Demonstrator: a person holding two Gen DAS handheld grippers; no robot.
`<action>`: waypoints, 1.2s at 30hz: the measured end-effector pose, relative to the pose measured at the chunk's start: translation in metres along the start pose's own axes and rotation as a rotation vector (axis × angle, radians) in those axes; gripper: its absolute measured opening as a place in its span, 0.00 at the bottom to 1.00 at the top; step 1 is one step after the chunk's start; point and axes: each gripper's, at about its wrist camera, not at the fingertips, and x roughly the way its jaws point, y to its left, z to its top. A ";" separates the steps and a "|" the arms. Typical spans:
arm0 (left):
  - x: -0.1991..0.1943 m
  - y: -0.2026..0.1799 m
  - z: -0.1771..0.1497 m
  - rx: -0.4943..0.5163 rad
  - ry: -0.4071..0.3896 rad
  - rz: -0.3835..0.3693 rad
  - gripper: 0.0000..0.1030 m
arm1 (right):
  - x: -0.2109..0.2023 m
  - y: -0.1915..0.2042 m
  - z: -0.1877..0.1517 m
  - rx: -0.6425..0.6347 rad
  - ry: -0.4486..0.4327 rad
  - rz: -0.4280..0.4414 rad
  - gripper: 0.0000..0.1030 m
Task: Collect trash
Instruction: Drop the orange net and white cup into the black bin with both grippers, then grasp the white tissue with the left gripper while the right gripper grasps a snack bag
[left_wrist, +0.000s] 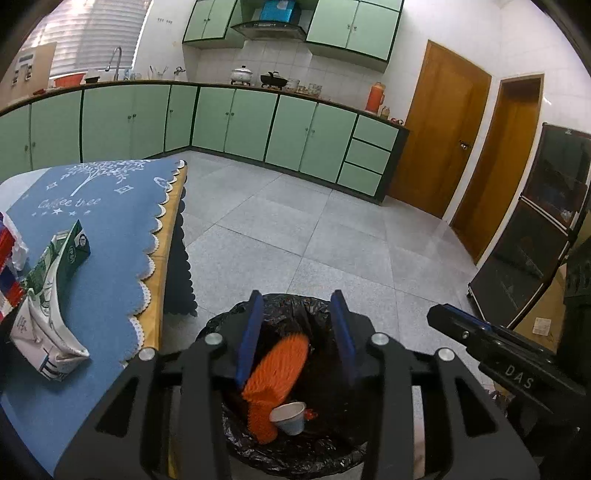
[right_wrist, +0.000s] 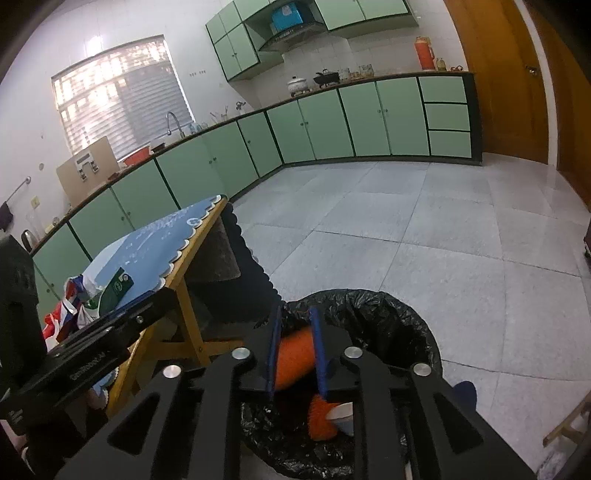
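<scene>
A bin lined with a black bag stands on the floor beside the table; it also shows in the right wrist view. Inside lie an orange mesh sleeve and a white paper cup. My left gripper is open and empty above the bin's mouth. My right gripper hangs over the bin with its jaws fairly close together; the orange sleeve shows between them, apparently lying in the bin below. A crushed green-and-white carton and a red-white-blue wrapper lie on the blue tablecloth.
The wooden table stands left of the bin. Green cabinets line the far walls. Wooden doors and a dark glass cabinet are at the right. The right gripper's body shows in the left wrist view.
</scene>
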 end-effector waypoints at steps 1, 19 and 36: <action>-0.006 0.002 0.001 -0.005 -0.011 0.000 0.36 | -0.001 0.000 0.001 0.000 -0.002 0.001 0.22; -0.190 0.096 0.008 0.012 -0.279 0.395 0.62 | -0.028 0.142 0.014 -0.184 -0.112 0.245 0.70; -0.208 0.174 -0.010 -0.107 -0.238 0.574 0.62 | 0.041 0.252 -0.005 -0.287 -0.048 0.347 0.70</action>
